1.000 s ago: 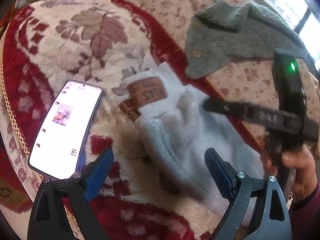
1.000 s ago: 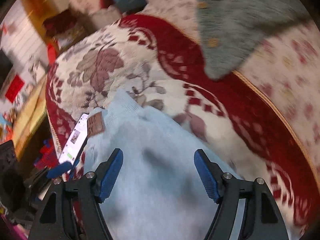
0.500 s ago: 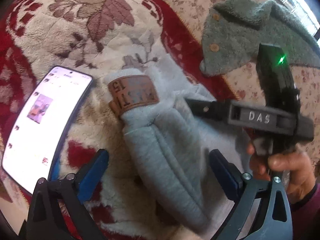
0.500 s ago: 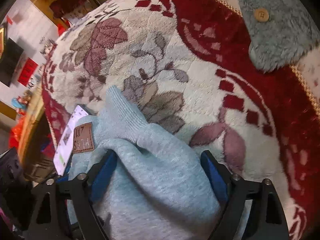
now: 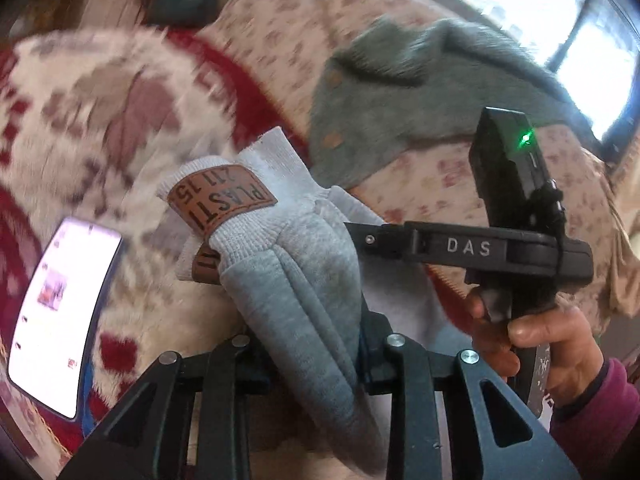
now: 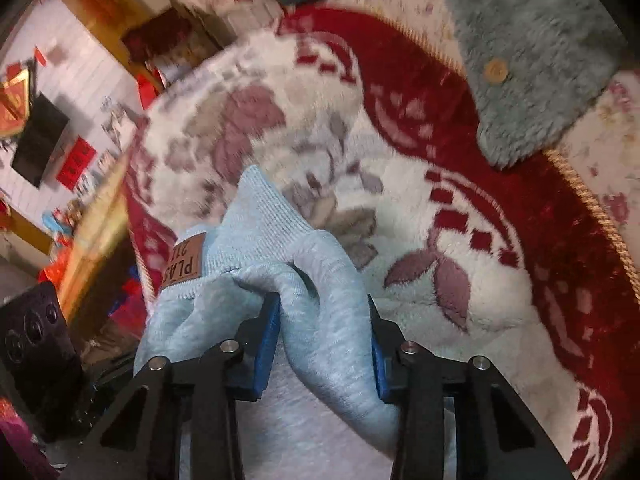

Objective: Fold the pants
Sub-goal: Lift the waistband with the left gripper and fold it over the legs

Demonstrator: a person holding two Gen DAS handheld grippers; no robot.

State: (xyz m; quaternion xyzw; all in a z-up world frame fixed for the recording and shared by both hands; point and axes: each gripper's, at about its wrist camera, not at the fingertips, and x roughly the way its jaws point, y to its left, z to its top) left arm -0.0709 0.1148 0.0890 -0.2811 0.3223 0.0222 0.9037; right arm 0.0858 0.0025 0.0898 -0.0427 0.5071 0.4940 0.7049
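The light grey-blue pants [image 5: 296,264] lie bunched on a red and cream floral blanket [image 5: 120,120], ribbed cuffs and a brown leather patch [image 5: 222,198] at the far end. My left gripper [image 5: 312,356] is shut on a thick fold of the pants. My right gripper [image 6: 322,340] is shut on another fold of the pants [image 6: 320,280], near the cuff with the patch [image 6: 184,266]. The right gripper's black body [image 5: 472,248] and the hand holding it show in the left wrist view, close to the right of the fabric.
A lit phone [image 5: 60,312] lies on the blanket left of the pants. A grey fleece jacket with buttons [image 5: 420,92] lies further back on a floral cover; it also shows in the right wrist view [image 6: 536,60]. A room with red decorations [image 6: 48,128] lies beyond the blanket's left edge.
Both grippers have gone from open, straddling the pants, to shut on folds of the fabric. The cuff end has lifted and bunched up.
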